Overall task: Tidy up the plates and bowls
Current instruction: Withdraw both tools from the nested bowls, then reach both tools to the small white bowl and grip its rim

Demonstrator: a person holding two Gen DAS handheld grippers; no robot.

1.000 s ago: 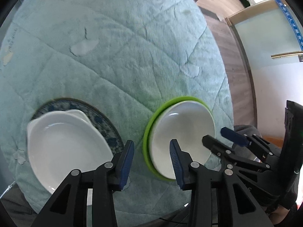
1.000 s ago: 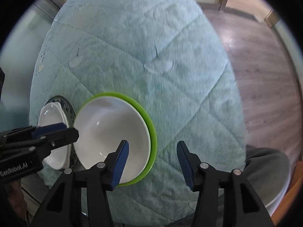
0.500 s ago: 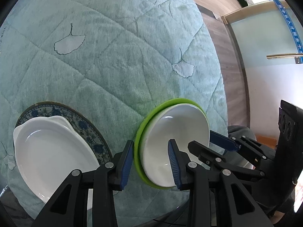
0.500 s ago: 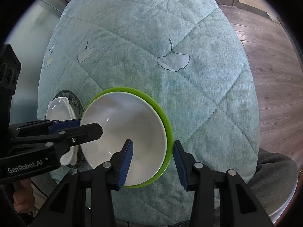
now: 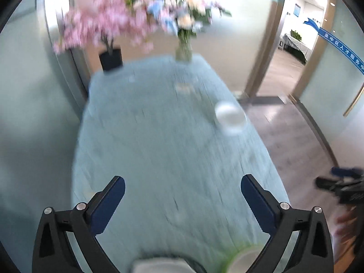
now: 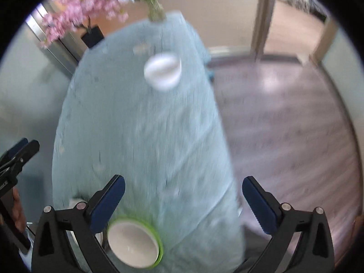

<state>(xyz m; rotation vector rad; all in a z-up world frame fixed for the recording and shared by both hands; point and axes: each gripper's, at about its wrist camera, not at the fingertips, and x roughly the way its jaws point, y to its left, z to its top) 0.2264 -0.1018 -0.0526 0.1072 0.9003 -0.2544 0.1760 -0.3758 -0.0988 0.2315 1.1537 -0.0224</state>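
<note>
1. While both views are blurring with motion, I am holding my left gripper and my right gripper with their jaws spread wide; both have just been opening, and nothing is sitting between the pads of either.
2. Nearest to me, at the near end of the table, a white bowl is sitting inside the green plate; in the right wrist view it is lying just below my left-hand finger, apart from the pad.
3. Beside that pair, a white dish is showing only as a blurred edge at the bottom of the left wrist view; I cannot tell what it is resting on.
4. Farther out, the pale green tablecloth is covering the whole table.
5. Well beyond, a small white bowl is standing alone toward the far right of the cloth.
6. At the far end, a flower vase is standing on the cloth, with a pink flowering plant in a black pot beside it.
</note>
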